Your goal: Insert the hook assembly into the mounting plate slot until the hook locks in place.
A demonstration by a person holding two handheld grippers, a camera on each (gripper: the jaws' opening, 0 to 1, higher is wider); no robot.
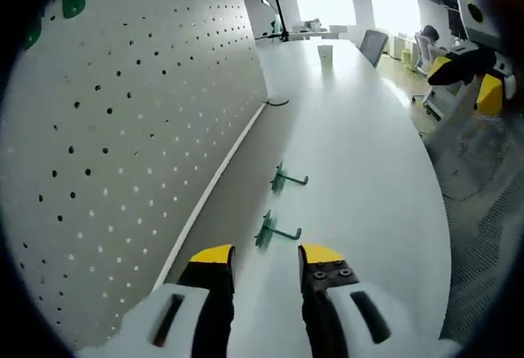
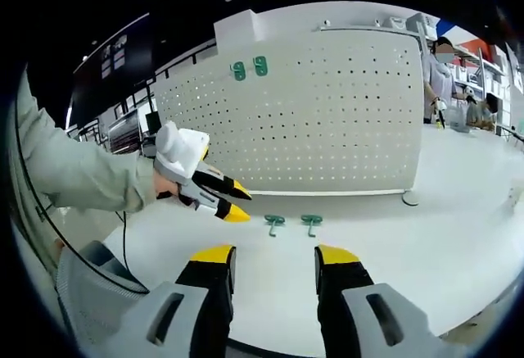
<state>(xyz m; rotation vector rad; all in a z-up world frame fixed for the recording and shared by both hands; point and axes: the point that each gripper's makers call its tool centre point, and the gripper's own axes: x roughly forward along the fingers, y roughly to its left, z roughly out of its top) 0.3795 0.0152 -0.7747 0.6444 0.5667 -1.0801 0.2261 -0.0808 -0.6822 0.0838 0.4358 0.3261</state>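
Observation:
Two green hook assemblies lie on the white table near the foot of the pegboard: the nearer hook (image 1: pixel 273 232) and the farther hook (image 1: pixel 286 179), also seen side by side as the left hook (image 2: pixel 274 223) and the right hook (image 2: pixel 311 223). The white perforated mounting plate (image 1: pixel 123 129) (image 2: pixel 327 120) stands upright, with two green pieces (image 2: pixel 249 68) fixed near its top, one of them (image 1: pixel 74 0) in the left gripper view. My left gripper (image 1: pixel 266 257) (image 2: pixel 228 201) is open just short of the nearer hook. My right gripper (image 2: pixel 274 255) is open and holds nothing, further back from the hooks.
The long white table (image 1: pixel 360 153) runs far back, with a cup (image 1: pixel 326 53) and a chair (image 1: pixel 373 45) beyond. A black cable (image 1: pixel 277 101) lies by the board's end. A person (image 2: pixel 440 75) stands behind the board's right side. A sleeve (image 2: pixel 82 174) holds the left gripper.

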